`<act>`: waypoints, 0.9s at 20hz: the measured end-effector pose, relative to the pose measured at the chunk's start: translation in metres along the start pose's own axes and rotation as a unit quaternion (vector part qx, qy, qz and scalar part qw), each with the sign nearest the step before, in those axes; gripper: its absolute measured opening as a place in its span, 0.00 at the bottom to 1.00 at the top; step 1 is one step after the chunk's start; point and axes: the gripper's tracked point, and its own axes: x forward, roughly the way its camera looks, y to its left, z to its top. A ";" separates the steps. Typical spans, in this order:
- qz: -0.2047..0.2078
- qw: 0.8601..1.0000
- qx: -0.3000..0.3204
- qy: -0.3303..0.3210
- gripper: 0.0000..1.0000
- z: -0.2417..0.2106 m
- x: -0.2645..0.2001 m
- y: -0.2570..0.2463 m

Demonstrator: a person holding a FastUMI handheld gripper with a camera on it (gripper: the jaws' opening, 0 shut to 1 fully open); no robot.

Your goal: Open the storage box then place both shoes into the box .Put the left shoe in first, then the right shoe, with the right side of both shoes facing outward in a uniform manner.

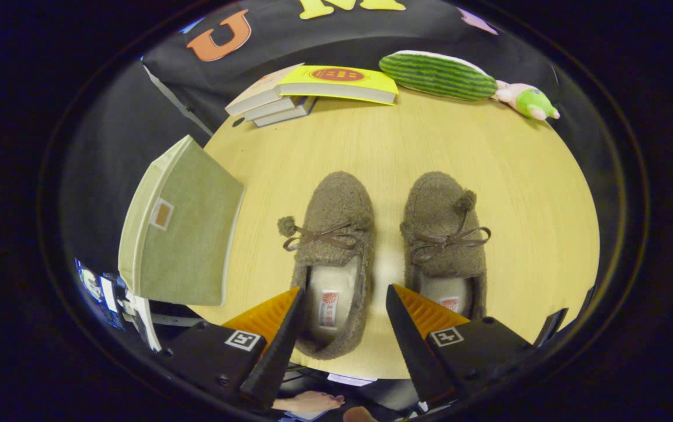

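Wide-spread gripper (343,319) fingers above left shoe (332,258), both on pale wooden table (524,193).

Fuzzy fleece shoes (389,234), matt canvas storage box (187,228), smooth wood-grain table (524,187)

The wooden table (506,164) bears two shoes (333,258); storage box (187,225); books (313,88); plush toys (439,75).

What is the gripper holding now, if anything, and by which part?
Nothing is held. The gripper is open, its fingers spread above the heel of the left shoe without pressing on it.
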 end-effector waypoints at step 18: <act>0.107 0.981 0.157 0.021 0.06 0.010 0.020 0.004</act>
